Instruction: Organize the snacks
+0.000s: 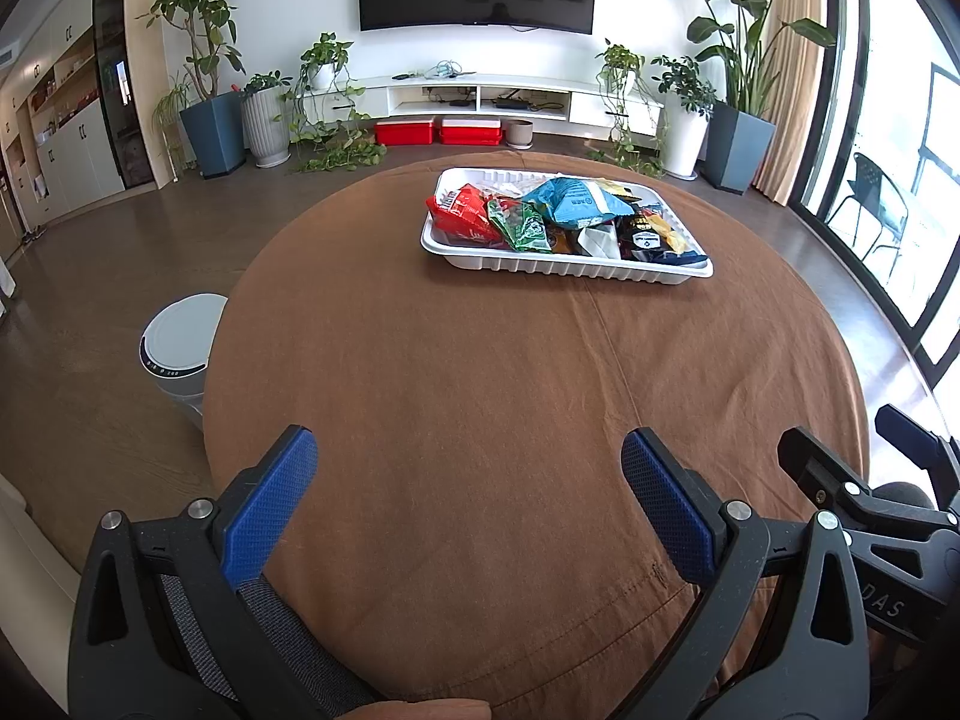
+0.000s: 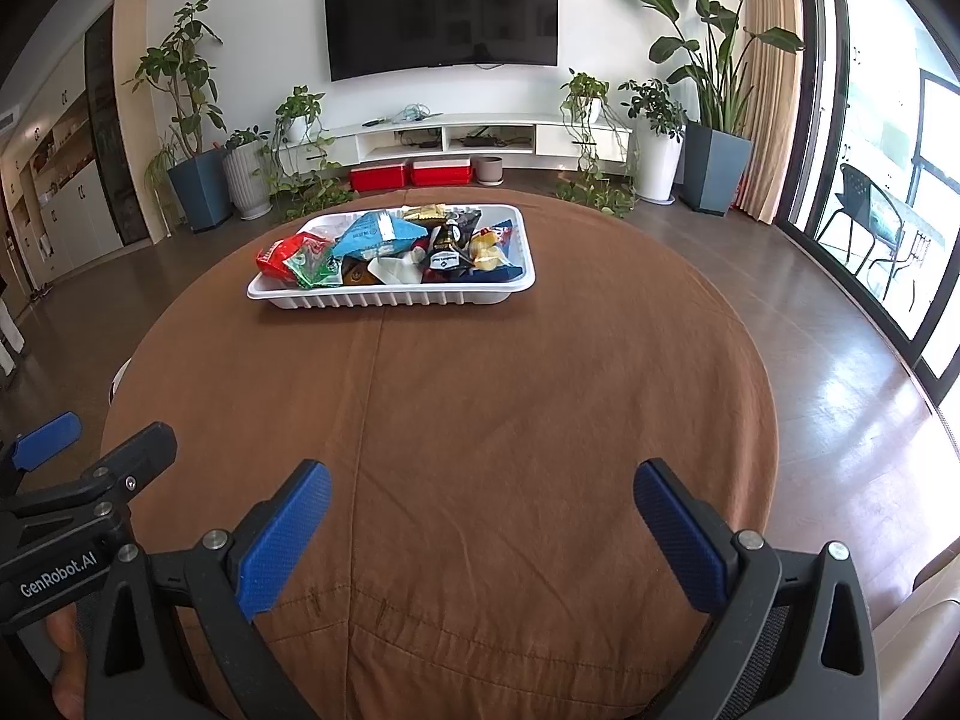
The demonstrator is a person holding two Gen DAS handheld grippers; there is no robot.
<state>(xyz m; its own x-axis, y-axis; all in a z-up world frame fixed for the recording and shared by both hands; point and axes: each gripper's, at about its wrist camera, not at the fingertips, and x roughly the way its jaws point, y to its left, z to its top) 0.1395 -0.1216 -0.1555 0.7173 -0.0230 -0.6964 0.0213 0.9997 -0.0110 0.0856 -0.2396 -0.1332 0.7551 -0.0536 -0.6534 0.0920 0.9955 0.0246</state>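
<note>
A white ribbed tray [image 1: 564,267] [image 2: 384,299] sits on the far half of a round table with a brown cloth [image 1: 480,372] [image 2: 450,396]. It holds several snack packets: a red bag [image 1: 462,216] [image 2: 277,256], a green packet [image 1: 523,228] [image 2: 315,267], a light blue bag [image 1: 573,201] [image 2: 378,232], a black packet [image 1: 645,234] [image 2: 447,252]. My left gripper [image 1: 468,468] is open and empty over the near edge of the table. My right gripper [image 2: 483,501] is open and empty beside it, also at the near edge, far short of the tray.
A white round bin [image 1: 180,348] stands on the floor left of the table. Potted plants, a TV [image 2: 441,15], a low white cabinet and red boxes [image 1: 438,132] line the far wall. Glass doors are on the right.
</note>
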